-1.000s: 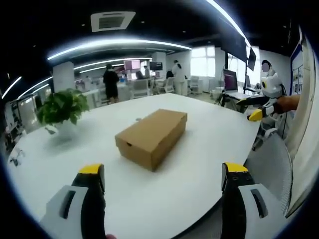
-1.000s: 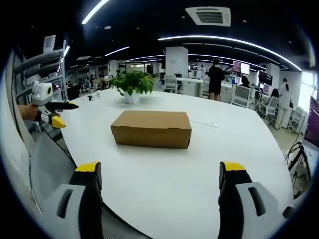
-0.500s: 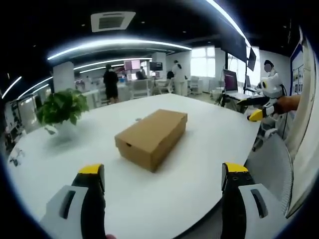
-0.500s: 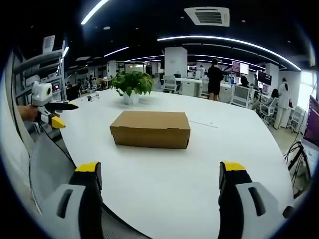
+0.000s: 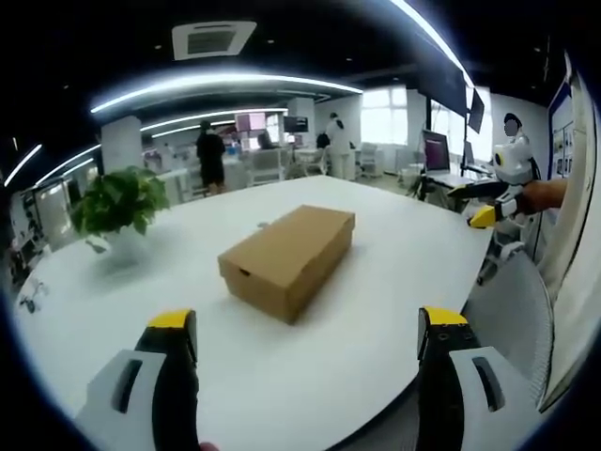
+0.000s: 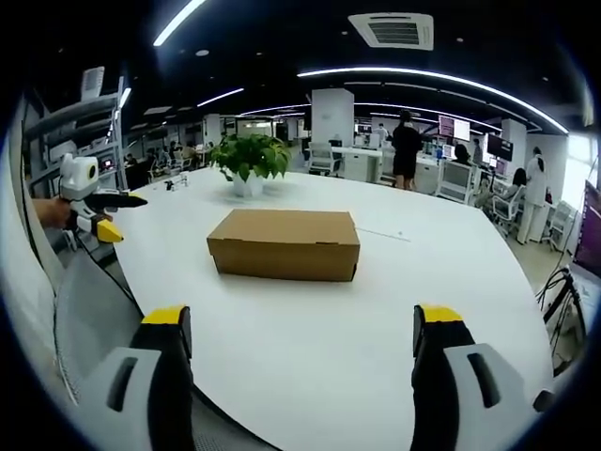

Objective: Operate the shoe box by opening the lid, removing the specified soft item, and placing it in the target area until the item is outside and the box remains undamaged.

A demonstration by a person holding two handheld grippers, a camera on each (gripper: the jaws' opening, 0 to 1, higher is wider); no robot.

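Left gripper (image 5: 305,334) jaws spread wide, nothing between them, hanging over the near edge of the table (image 5: 376,282); right gripper (image 6: 300,334) same, wide apart and empty, over its own near edge

Shoe box (image 5: 286,258) sits lid shut near the middle of the round white table, well apart from both grippers, long side facing the right gripper view (image 6: 285,244), one corner toward the left gripper view

Plain brown cardboard, matte, sharp rectangular edges, small notch on the short end face. Looks light and thin-walled, so a hard pinch would likely crease it. Best bet: one jaw pair steadies the base low on a side wall, the other catches the lid's lower lip along the long side and lifts. Soft item inside is hidden, can't tell shape

Table top is smooth and glossy, box may slide if pushed. Potted plant (image 6: 247,160) near the far edge, clear of the box
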